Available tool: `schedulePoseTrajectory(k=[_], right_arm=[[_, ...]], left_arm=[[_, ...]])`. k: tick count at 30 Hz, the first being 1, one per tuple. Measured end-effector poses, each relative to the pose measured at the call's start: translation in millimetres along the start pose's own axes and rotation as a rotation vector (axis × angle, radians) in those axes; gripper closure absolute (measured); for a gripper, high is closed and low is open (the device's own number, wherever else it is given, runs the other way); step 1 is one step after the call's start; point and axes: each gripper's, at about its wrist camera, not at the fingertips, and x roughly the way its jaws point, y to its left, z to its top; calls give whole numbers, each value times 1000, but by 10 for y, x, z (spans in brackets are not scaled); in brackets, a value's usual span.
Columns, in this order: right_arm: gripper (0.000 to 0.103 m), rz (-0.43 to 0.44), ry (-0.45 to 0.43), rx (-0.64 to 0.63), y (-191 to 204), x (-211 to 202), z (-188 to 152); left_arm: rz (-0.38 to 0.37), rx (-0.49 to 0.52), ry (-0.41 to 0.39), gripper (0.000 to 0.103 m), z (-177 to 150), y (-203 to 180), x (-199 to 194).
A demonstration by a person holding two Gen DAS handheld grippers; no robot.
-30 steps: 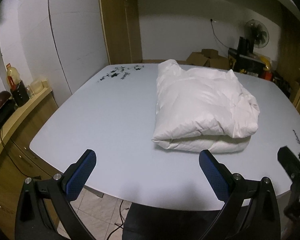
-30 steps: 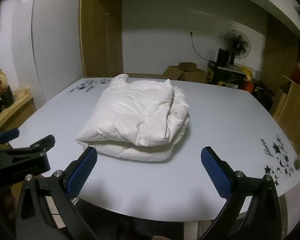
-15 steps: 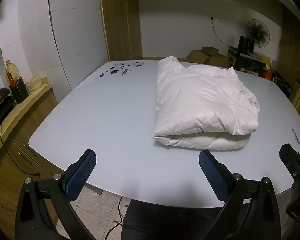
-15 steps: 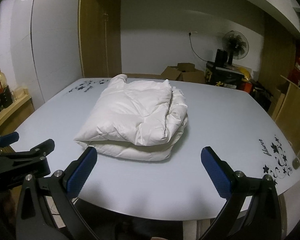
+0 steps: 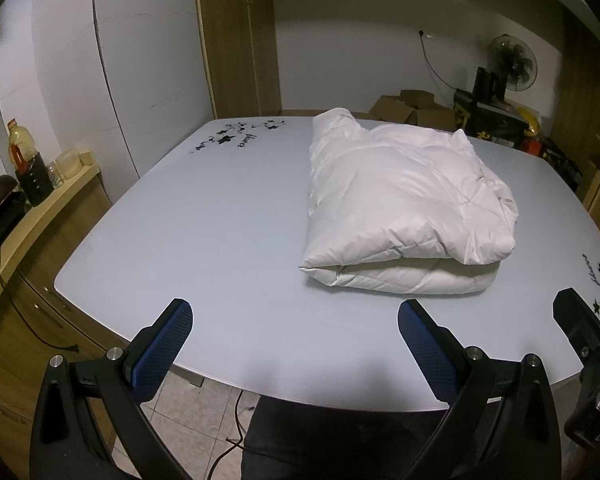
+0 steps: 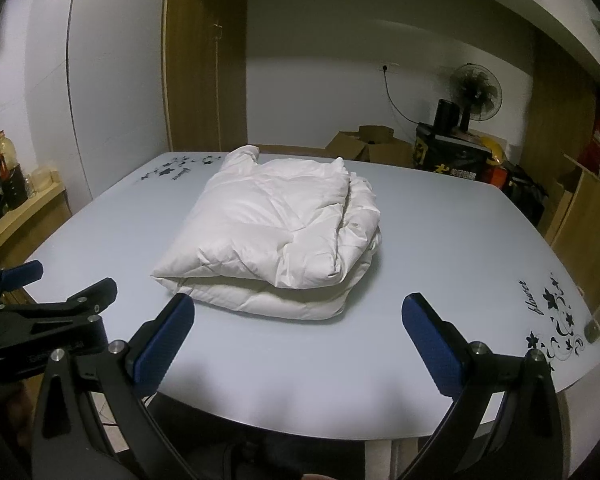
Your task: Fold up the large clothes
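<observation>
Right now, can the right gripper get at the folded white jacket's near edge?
Probably yes. The right gripper is open and holds nothing, and the folded white jacket lies just ahead of it. Only bare table shows between them. The left gripper sits off to the side, clear of that path.

Pale table (image 5: pixel 204 240) bearing folded white down jacket (image 5: pixel 404 204)
</observation>
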Motion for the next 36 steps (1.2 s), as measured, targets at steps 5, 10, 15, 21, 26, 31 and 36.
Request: schedulePoseTrajectory(k=[5,10,15,21,26,31,36], right_arm=[[0,-1,2,2,14,4,-2],[0,1,5,2,14,6,-6],[0,2,8,4,24,3,-16],[0,3,10,3,31,9,-20],[0,2,10,4,39,12,-16],[0,4,14,3,44,8,-30],[0,4,15,3,42,11,-30]], left_arm=[[1,2,4,0,-10,-7,0],[2,4,10,0,-22,-23,13],[3,4,16,0,-25,-25,30],[3,4,20,0,-28,-21,43],[3,4,22,0,-26,-16,51],[2,5,24,0,-37,-23,40],[3,4,24,0,-38,-25,39]])
